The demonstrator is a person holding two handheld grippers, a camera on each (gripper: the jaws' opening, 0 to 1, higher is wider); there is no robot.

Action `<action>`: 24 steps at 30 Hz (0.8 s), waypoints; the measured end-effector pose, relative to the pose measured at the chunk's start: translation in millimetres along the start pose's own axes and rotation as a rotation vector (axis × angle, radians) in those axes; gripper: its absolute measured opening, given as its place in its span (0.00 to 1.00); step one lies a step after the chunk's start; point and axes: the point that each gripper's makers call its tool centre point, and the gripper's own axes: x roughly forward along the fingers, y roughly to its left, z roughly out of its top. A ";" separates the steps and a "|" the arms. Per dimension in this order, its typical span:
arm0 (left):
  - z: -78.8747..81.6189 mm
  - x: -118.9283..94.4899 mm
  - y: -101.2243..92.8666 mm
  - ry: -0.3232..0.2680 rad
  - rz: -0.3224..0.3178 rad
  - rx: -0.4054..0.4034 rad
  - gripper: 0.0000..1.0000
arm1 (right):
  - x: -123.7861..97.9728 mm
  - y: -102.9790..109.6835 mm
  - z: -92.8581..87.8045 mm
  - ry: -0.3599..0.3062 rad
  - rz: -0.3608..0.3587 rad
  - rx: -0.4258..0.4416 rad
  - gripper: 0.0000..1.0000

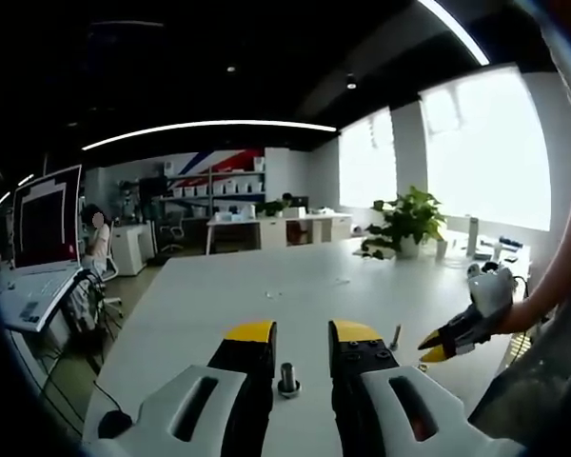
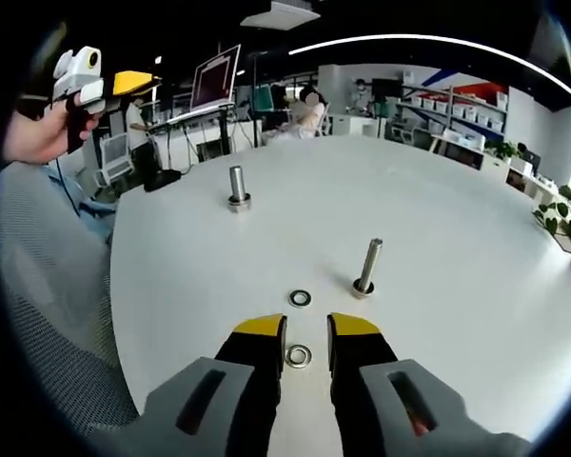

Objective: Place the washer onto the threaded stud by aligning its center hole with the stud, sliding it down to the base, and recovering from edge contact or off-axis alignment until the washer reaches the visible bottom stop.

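Between the right claw's [image 2: 306, 333] parted jaws lies a silver washer [image 2: 298, 357] (flat, unheld).

On the white bench [image 2: 438, 238], one flat metal ring washer [image 2: 299, 356] lies between the right tongs [image 2: 306, 328]. A second washer [image 2: 300, 298] lies just beyond it, beside an upright threaded metal stud [image 2: 367, 266]; another stud [image 2: 237, 186] stands farther back, to the left.

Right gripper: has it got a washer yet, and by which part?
Nothing is held. The right gripper is open, its jaws on either side of a washer lying flat on the table. The left gripper is open too, straddling a stud.
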 end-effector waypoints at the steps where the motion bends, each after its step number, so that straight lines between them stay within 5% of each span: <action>1: -0.4 0.1 -0.3 0.001 -0.001 0.001 0.20 | -2.3 -0.7 1.6 -0.001 -0.003 0.003 0.20; 11: -1.7 1.8 -8.0 0.010 -0.028 0.013 0.20 | -38.9 -3.4 31.1 -0.081 -0.057 0.058 0.23; 24: -3.1 0.3 -6.4 0.012 -0.025 0.000 0.20 | -90.1 0.6 46.2 -0.118 -0.097 0.078 0.24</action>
